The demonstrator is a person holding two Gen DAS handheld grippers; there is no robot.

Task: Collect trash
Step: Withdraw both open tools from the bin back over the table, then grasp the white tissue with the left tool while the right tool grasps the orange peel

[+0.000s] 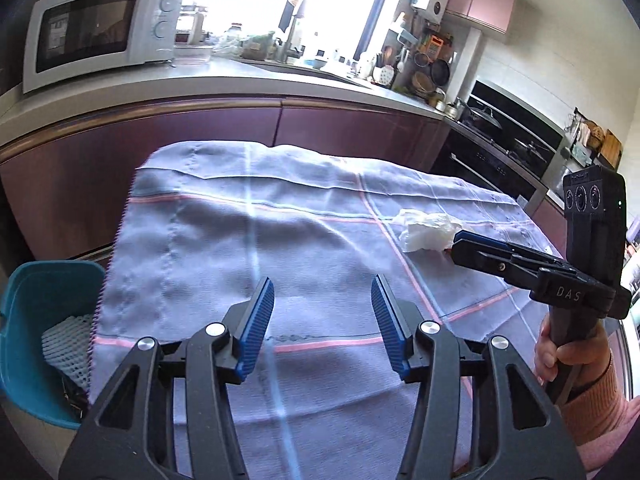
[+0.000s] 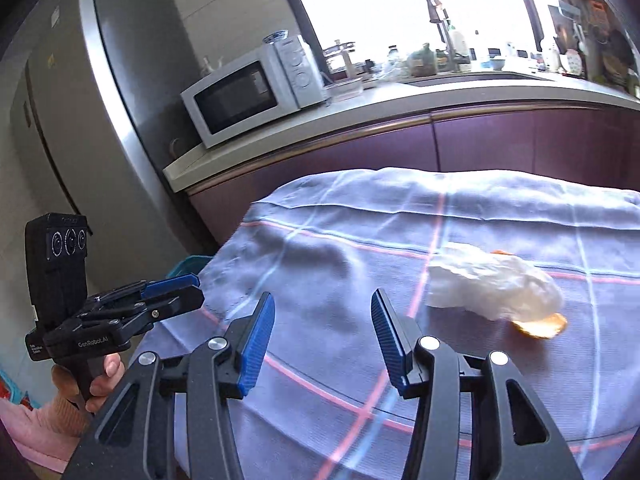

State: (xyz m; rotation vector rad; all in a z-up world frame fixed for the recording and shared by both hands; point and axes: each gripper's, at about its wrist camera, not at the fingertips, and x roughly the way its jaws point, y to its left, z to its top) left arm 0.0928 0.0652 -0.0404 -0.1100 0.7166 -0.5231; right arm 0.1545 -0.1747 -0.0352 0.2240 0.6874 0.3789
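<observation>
tablecloth (image 1: 280, 240): woven cloth, matt, creased
wrapper (image 2: 496, 284): thin crinkled plastic, translucent
fingers (image 1: 256, 332): ribbed blue pads, matt black plastic frame
bin (image 1: 36, 288): smooth teal plastic
fridge (image 2: 132, 60): brushed metal
cabinet fronts (image 1: 200, 132): glossy

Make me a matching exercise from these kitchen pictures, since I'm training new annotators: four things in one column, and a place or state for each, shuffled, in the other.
Things:
1. microwave
2. crumpled white wrapper
3. teal bin
4. left gripper

Places or states:
A. beside the table's left edge, lower down
B. jaws apart, nothing between them
C. on the counter
D. lying on the checked tablecloth

Pairs: 1-C, 2-D, 3-A, 4-B
</observation>
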